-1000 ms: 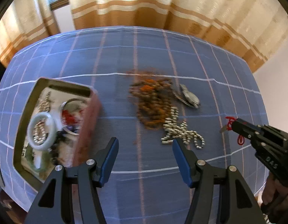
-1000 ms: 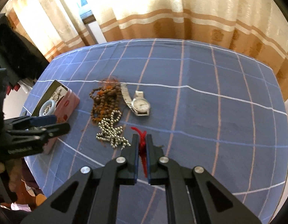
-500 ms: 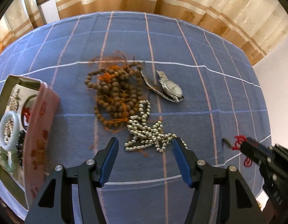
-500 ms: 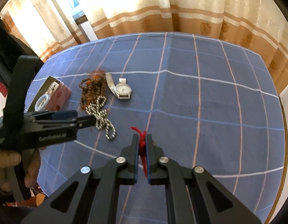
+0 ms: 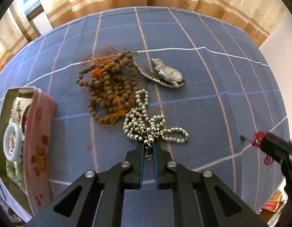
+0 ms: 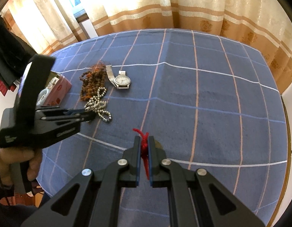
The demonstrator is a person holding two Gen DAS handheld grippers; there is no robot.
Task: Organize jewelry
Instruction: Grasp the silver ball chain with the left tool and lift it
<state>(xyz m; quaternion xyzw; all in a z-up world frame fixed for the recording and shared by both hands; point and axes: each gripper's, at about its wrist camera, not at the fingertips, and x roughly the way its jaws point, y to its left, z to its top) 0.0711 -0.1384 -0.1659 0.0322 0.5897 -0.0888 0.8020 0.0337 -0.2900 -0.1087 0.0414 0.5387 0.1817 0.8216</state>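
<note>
Lettering runs along the side of the left gripper (image 6: pixel 89 115) in the right wrist view, pale on black, but it is too blurred to read; a small pale logo near its rear is equally illegible. At the far lower right of the left wrist view lie red and orange packets (image 5: pixel 272 205) with printing too small to make out.

That left gripper is clamped on the silver bead chain (image 5: pixel 155 130), a knot of its beads caught between the blue pads while the rest of the chain lies spread on the blue checked cloth (image 5: pixel 212 117) just ahead of the fingertips. Brown wooden beads (image 5: pixel 110 90) with orange thread touch the chain's far side, a steel wristwatch (image 5: pixel 169 73) beyond.

The right gripper (image 6: pixel 144 141) is clenched on a red cord (image 6: pixel 144 145) (it hangs down between the pads). The pink jewelry box (image 5: pixel 39 141), holding a white bangle (image 5: pixel 10 143), sits at the left.
</note>
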